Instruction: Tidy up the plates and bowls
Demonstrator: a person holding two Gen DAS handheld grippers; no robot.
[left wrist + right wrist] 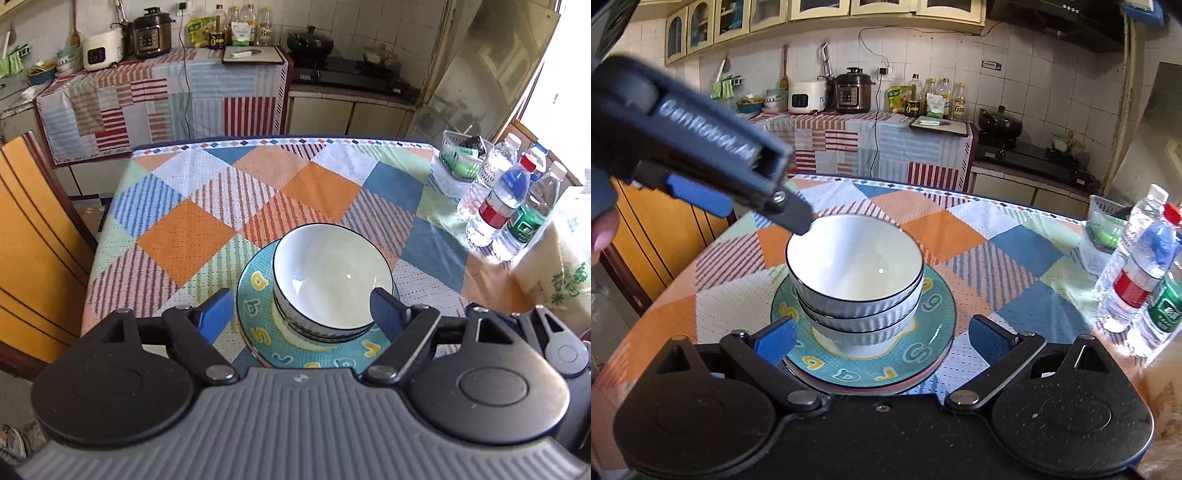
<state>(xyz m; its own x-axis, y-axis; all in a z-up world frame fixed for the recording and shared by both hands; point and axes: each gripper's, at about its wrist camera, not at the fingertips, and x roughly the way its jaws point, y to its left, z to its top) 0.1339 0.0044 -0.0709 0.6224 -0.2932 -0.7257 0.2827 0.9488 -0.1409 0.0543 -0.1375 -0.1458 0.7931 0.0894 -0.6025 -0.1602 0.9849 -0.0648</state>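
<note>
Three white bowls [332, 273] with dark rims are nested on a teal plate [258, 332] printed with yellow letters; in the right wrist view the bowls [853, 258] sit on that plate [934, 321], with at least one more plate under it. My left gripper [301, 310] is open, its blue pads wide on either side of the stack and not pressing it. My right gripper [882, 336] is open too, at the near side of the plates, holding nothing. The left tool's dark body [701, 147] hangs over the bowls' far left rim.
A checked tablecloth [207, 236] covers the table. Several water bottles [506, 199] and a clear basket [458, 162] stand at its right edge. A wooden chair [33, 236] is on the left. Beyond are a covered counter with cookers [849, 92] and a stove [1027, 151].
</note>
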